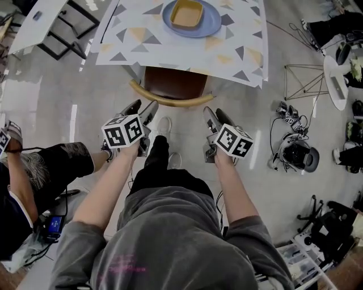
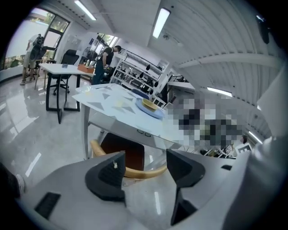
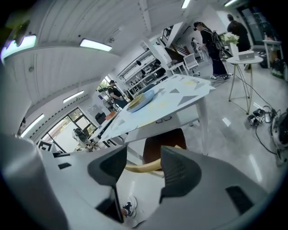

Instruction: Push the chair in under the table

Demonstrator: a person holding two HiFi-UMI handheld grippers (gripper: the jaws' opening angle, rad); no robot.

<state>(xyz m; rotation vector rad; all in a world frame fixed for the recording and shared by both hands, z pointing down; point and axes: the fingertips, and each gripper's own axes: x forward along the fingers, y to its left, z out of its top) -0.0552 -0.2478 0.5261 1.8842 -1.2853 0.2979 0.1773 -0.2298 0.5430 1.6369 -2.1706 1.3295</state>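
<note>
A chair with a dark brown seat and a curved light wooden backrest stands partly under the white patterned table. My left gripper hovers open just behind the backrest's left end. My right gripper hangs open behind its right end. Neither touches the chair. In the left gripper view the backrest shows between the open jaws. In the right gripper view the backrest and seat lie beyond the open jaws.
A blue plate holding a yellow dish sits on the table. My own leg and white shoe stand between the grippers. A person sits at left. Cables and gear and a wire stand lie at right.
</note>
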